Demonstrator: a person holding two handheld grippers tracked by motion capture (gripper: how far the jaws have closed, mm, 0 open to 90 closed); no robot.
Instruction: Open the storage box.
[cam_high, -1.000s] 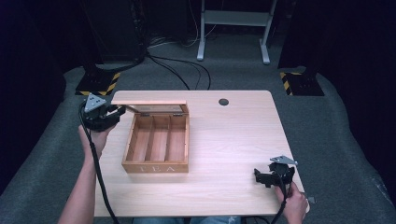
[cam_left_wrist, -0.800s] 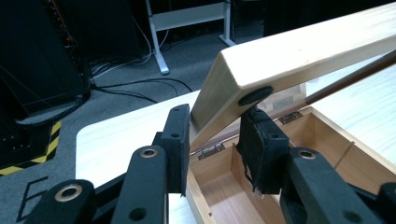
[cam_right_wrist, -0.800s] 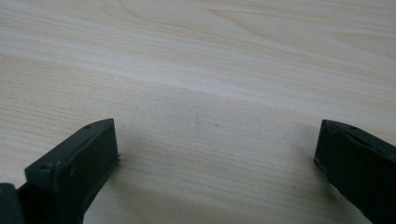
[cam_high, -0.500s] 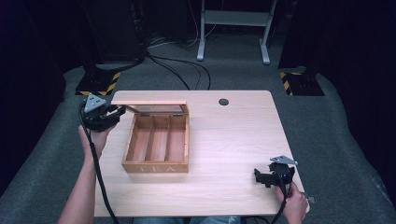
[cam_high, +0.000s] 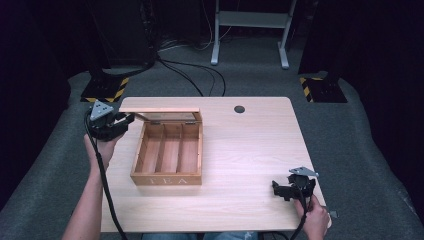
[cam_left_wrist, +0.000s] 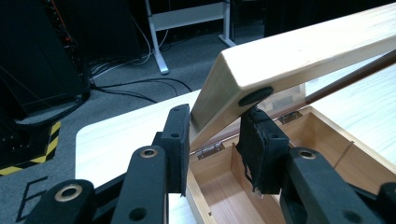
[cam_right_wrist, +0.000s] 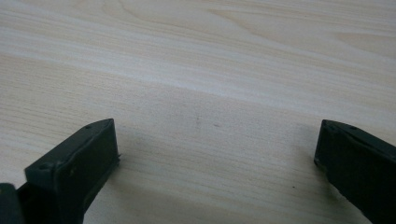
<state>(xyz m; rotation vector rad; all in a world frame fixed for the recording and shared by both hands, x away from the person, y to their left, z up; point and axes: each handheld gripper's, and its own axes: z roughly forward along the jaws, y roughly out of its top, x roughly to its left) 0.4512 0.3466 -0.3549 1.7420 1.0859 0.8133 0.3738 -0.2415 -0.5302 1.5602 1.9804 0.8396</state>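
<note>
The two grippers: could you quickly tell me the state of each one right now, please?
Left gripper: jaws on either side of the tea box's raised lid at its corner; a firm clamp cannot be told.
Right gripper: open, empty, over the table.

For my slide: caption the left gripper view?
Left gripper straddles the raised lid of an open wooden box.

Pale wood table (cam_high: 240, 150); honey-brown tea box (cam_high: 169, 156) — black tools; yellow-black striped pads (cam_high: 107, 89), perhaps tape.
</note>
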